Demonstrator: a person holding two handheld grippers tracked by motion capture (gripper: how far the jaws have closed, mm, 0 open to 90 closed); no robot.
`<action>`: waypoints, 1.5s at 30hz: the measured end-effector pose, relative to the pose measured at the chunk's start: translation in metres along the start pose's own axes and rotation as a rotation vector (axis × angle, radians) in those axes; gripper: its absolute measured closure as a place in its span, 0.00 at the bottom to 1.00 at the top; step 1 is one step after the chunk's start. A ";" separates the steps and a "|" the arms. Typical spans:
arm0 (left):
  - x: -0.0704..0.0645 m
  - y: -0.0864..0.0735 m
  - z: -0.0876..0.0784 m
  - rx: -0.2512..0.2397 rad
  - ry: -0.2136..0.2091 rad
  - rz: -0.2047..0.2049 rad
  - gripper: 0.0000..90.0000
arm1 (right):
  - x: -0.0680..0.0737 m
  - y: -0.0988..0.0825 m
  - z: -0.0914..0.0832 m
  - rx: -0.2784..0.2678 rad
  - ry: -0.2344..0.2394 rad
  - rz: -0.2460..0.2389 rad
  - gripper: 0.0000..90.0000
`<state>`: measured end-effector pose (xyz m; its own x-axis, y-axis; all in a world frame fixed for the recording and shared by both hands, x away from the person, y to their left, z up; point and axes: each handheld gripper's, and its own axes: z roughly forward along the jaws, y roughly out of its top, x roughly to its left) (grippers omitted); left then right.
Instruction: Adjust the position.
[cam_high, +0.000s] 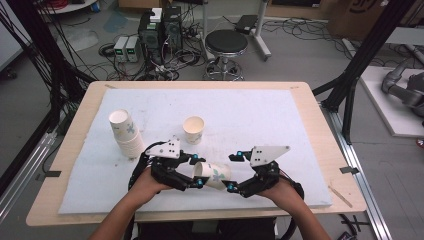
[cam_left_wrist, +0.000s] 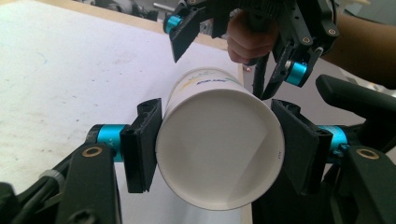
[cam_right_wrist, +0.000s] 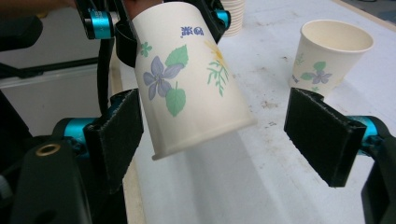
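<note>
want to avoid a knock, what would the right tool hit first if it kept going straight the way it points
Most likely the flowered paper cup that the left tool grips at the rim. The cup's base already sits between the right tool's open jaws. Beyond it comes the left tool itself; depth is hard to judge.

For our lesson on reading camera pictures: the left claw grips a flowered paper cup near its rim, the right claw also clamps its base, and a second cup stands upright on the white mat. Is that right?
Not quite. The right claw is open: in the right gripper view its pads stand clear of the cup's base. The rest holds: the left claw grips it near the rim, and a second cup stands upright on the white mat.
</note>
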<state>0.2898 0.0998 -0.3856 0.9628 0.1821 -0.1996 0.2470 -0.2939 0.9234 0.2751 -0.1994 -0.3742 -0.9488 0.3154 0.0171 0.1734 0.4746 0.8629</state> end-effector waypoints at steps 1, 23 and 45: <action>0.000 -0.001 -0.001 -0.008 0.002 -0.001 0.41 | 0.000 -0.001 -0.001 -0.010 -0.005 0.003 0.23; -0.010 -0.017 -0.014 -0.152 0.051 0.059 0.41 | 0.002 -0.029 0.006 -0.087 0.030 0.055 0.22; -0.016 -0.012 -0.014 -0.185 -0.059 0.105 0.41 | 0.007 -0.027 0.011 -0.139 0.143 0.008 0.23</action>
<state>0.2698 0.1135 -0.3891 0.9883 0.1026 -0.1126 0.1256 -0.1305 0.9835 0.2663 -0.2006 -0.4034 -0.9772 0.1936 0.0870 0.1519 0.3519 0.9236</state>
